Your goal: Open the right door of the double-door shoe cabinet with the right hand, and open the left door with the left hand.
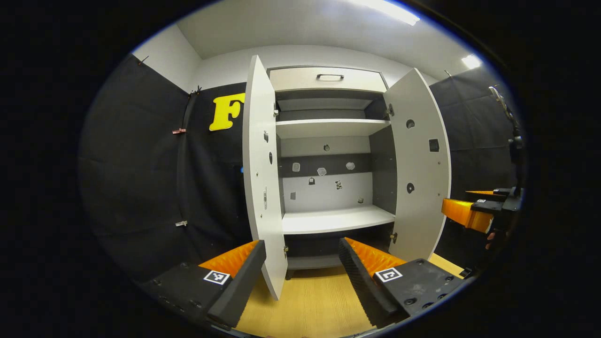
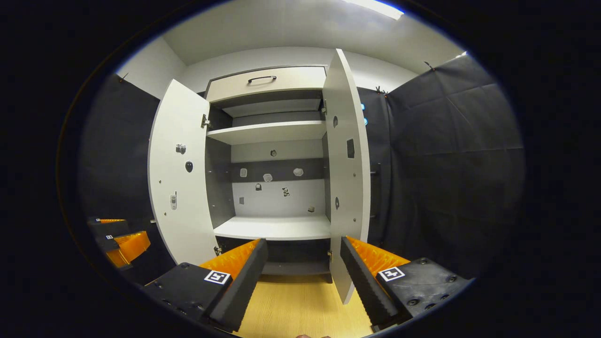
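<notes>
The white double-door shoe cabinet (image 1: 328, 178) stands ahead with both doors swung outward. In the left gripper view the left door (image 1: 260, 178) is edge-on, its lower corner hanging between my open left gripper (image 1: 301, 241) fingers, close beside the left finger (image 1: 239, 272); the right door (image 1: 420, 164) stands wide. My right gripper (image 1: 474, 211) appears at the far right, beside that door. In the right gripper view the right door (image 2: 347, 178) reaches down between my open right gripper (image 2: 304, 239) fingers, near the right finger (image 2: 366, 277). The left door (image 2: 181, 188) is wide, with my left gripper (image 2: 119, 244) beside it.
Inside are white shelves (image 1: 335, 219) and a back panel with small marks. A drawer with a dark handle (image 1: 329, 76) tops the cabinet. Light wooden floor (image 1: 310, 305) lies in front. Black cloth walls (image 2: 446, 164) close in on both sides.
</notes>
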Tool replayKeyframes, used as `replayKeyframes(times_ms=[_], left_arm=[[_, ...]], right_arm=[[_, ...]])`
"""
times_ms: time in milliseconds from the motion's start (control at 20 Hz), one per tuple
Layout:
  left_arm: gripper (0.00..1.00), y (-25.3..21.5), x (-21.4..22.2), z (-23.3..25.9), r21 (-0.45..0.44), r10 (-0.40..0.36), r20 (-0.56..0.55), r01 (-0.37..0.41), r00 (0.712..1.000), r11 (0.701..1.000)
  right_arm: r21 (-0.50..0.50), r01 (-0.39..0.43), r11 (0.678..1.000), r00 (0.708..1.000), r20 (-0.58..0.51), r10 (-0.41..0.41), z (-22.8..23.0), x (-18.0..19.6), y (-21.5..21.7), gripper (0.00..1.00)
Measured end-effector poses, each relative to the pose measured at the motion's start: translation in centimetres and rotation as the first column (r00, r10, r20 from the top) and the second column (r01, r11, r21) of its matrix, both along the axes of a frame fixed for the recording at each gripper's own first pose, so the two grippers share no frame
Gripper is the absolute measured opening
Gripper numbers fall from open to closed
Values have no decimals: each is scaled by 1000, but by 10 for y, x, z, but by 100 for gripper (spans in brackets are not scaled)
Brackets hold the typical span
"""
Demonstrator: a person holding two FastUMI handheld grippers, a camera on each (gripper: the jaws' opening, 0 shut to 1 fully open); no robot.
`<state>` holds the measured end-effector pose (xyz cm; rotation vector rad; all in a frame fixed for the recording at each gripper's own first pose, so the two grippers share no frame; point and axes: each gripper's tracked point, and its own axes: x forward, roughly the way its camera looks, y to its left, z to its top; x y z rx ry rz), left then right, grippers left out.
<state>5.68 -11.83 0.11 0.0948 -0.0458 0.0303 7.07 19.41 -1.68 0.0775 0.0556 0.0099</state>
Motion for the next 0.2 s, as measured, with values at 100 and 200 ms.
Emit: replayKeyframes(times_ms=[100, 200], left_arm=[[96, -1, 1, 1, 6, 1, 2, -1, 1000, 1000], [96, -2, 1, 1, 9, 2, 3, -2, 1000, 1000]], right_arm=[[2, -7, 1000, 1000, -4, 7, -1, 2, 3, 98], [7, -13, 1000, 1000, -1, 13, -1, 2, 6, 98]])
